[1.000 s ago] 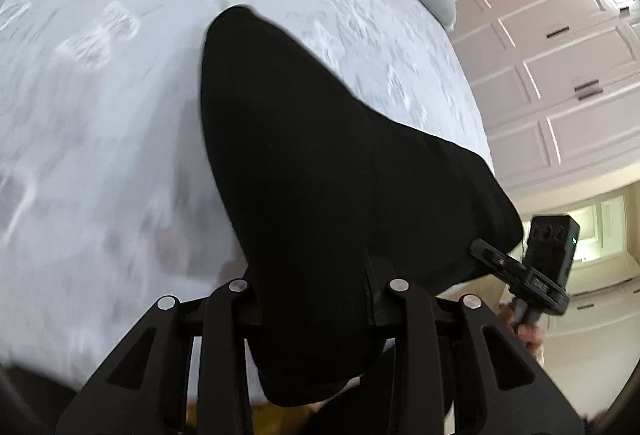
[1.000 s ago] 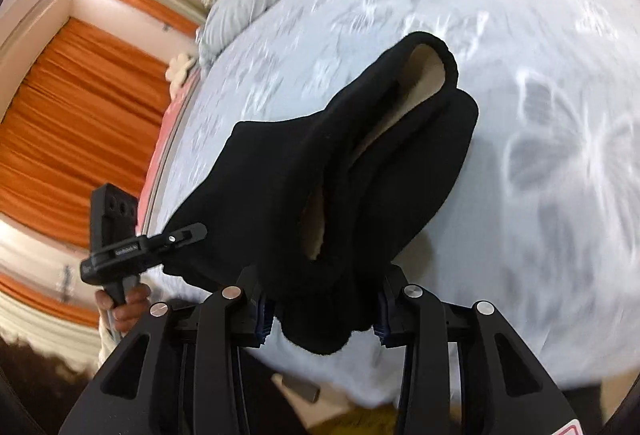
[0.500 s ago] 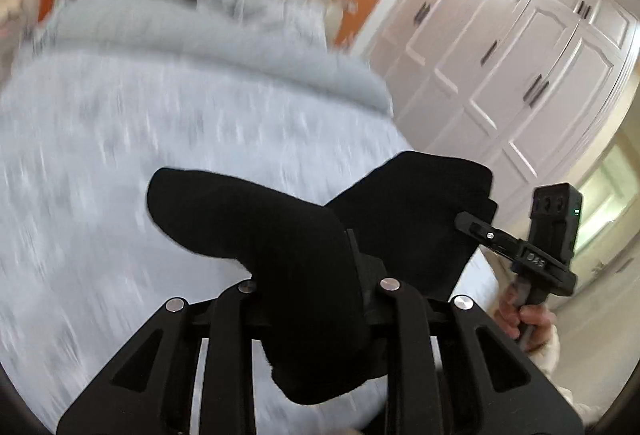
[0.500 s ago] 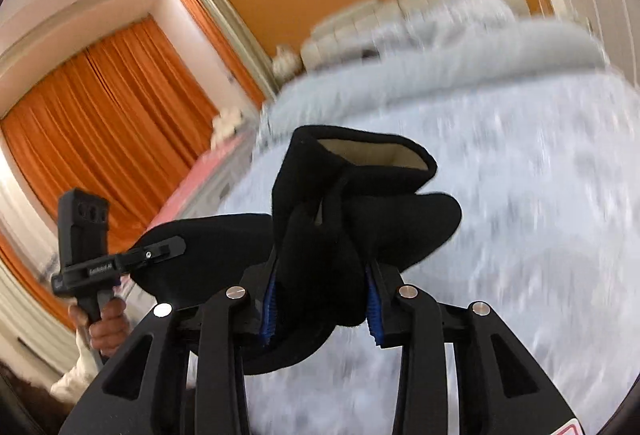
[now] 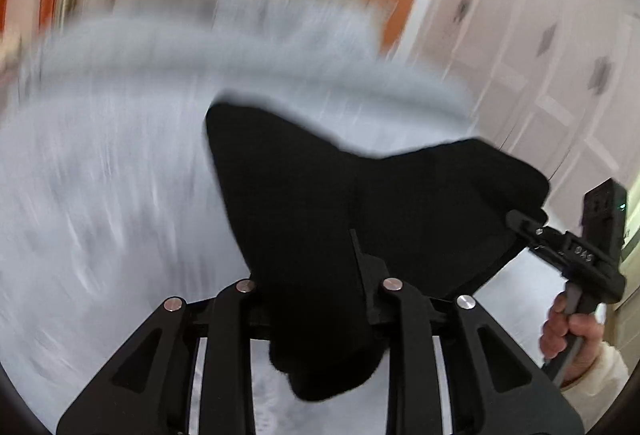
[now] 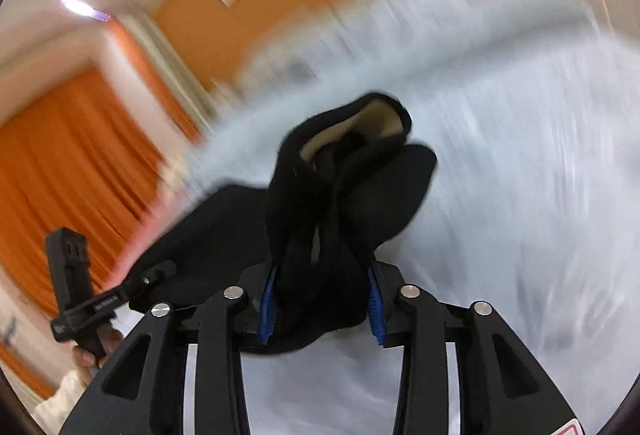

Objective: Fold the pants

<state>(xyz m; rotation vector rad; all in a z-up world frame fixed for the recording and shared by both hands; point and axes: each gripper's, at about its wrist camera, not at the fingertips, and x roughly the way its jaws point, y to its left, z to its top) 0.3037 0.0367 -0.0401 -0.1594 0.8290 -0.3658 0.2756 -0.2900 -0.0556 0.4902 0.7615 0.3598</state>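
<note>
Pants (image 5: 320, 219), black, one item: held aloft between both grippers and clear of the pale bedspread (image 5: 100, 195), which is seen blurred beyond and below the fingers. Left gripper (image 5: 316, 287): clamped on a thick bunch of the cloth, which passes between the fingers and hangs out below them toward the camera; ahead of the fingers one lobe is thrown up and forward. To the right of these fingers the cloth runs in a broad span to the right gripper (image 5: 524, 223), seen in the left wrist view as a black tool in a hand (image 5: 568, 327), with one corner of the cloth at its tip. Right gripper, own view (image 6: 320, 299): closed on a bundled section between the blue pads (image 6: 270, 299), with a tan-lined opening (image 6: 372, 119) standing up ahead of the fingers. To the left of these fingers the cloth stretches toward the left gripper (image 6: 160, 271). Long axis of the held span: judged to run side to side from one gripper to the other, across both pairs of fingers; neither hand is plainly nearer. Both tools are pointed forward over the bed, tilted somewhat upward. Coming move: judged to depend on laying the span down on the bedspread ahead of the fingers, kept taut.
</note>
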